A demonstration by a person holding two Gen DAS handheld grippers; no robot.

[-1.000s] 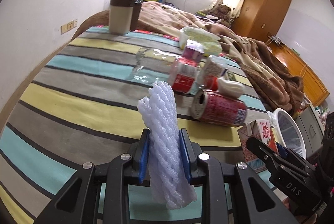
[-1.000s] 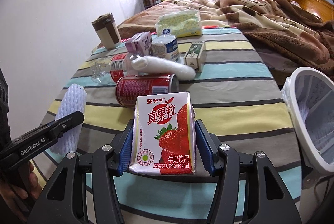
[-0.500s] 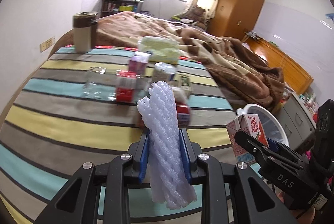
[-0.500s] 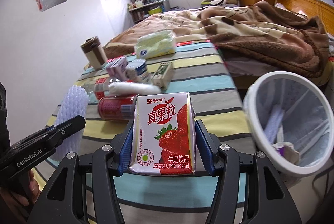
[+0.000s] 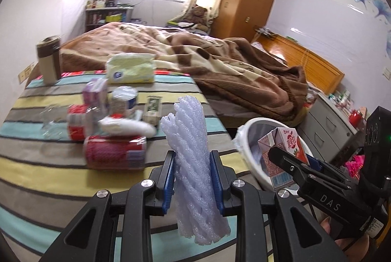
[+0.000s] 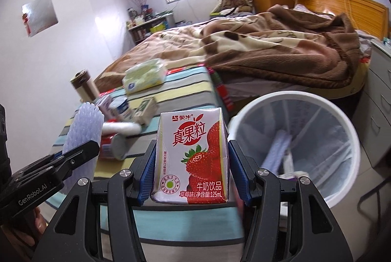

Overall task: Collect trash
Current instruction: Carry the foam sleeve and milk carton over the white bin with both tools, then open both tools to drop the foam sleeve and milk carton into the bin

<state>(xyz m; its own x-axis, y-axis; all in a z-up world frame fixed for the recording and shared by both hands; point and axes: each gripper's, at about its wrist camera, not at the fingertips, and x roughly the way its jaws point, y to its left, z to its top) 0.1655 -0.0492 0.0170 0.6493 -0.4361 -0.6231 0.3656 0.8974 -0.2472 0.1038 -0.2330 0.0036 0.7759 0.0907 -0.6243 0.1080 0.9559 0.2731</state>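
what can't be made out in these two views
- Contents of the white round lined bin: right wrist view, blurred, only a pale strip shows.
- Bottom of the strawberry milk carton: right wrist view, hidden by the tongs' frame.
- Label on the red lying can: left wrist view, motion blur.
- White foam net sleeve: its back is unseen.

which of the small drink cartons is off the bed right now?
The strawberry milk carton, clamped upright in the right gripper beside the white bin. The purple carton and green carton stand on the striped cover.
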